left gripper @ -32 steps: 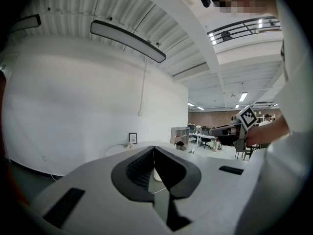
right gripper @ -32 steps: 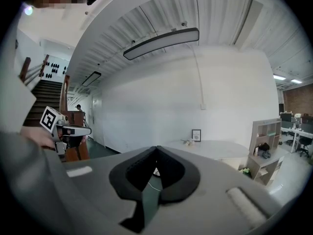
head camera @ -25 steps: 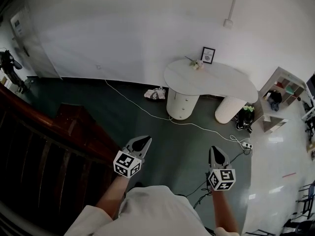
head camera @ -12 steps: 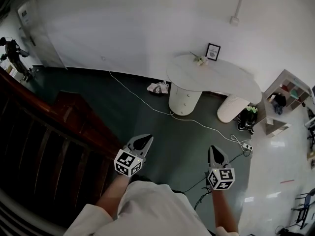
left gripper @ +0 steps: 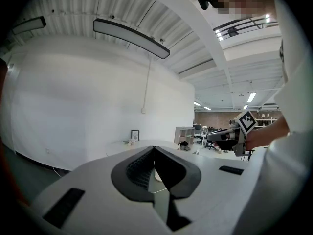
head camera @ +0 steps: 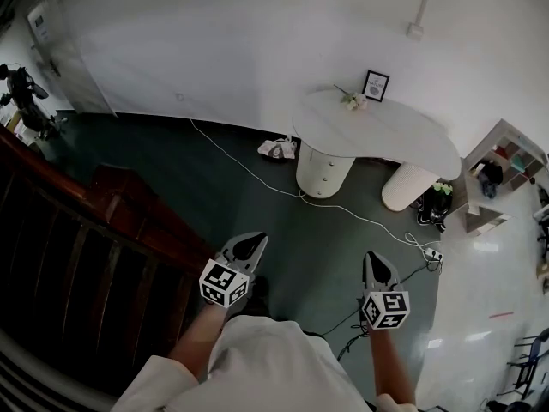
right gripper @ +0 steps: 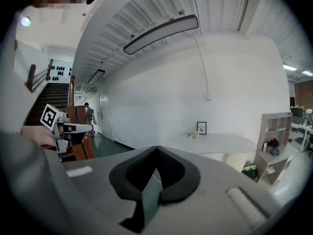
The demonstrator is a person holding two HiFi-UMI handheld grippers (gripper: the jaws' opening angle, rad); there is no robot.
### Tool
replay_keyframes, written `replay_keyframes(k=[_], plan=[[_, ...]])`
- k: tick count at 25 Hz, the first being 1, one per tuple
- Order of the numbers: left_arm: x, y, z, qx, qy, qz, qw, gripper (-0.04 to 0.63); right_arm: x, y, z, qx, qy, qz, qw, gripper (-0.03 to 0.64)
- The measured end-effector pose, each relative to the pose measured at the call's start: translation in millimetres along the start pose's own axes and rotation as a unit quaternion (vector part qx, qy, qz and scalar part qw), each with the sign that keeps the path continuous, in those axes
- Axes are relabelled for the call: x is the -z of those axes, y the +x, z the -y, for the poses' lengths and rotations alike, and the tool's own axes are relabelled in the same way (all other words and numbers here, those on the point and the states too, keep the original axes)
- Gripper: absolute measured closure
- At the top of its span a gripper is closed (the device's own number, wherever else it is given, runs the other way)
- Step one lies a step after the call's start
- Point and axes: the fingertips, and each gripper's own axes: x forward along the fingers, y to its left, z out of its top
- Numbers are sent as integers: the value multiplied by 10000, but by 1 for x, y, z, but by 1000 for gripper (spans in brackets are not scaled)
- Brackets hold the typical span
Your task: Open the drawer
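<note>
With the left hand-held gripper (head camera: pixel 249 247) and right hand-held gripper (head camera: pixel 375 266) both closed on nothing and the drawer (head camera: pixel 324 172) well apart under the desk (head camera: pixel 386 131) at upper centre, unopened jaws could merely bump its front, or feet could snag the white cable (head camera: pixel 249 172).

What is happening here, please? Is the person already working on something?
A person stands on the dark green floor with a gripper in each hand. The left gripper and the right gripper both have their jaws together, with nothing between them. They point toward the white table, which is some way off across the floor. Its round drawer pedestal is not yet reached, and no drawer looks pulled out.
</note>
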Motion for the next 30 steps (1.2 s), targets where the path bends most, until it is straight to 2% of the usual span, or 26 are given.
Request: replay_keyframes(k=[20, 30], plan=[[-26, 105, -139, 560, 34, -157, 9983, 588, -33, 147, -1, 557, 111, -132, 9983, 606], [-11, 131, -186, 848, 13, -280, 9960, 588, -28, 190, -12, 822, 89, -238, 9963, 606]])
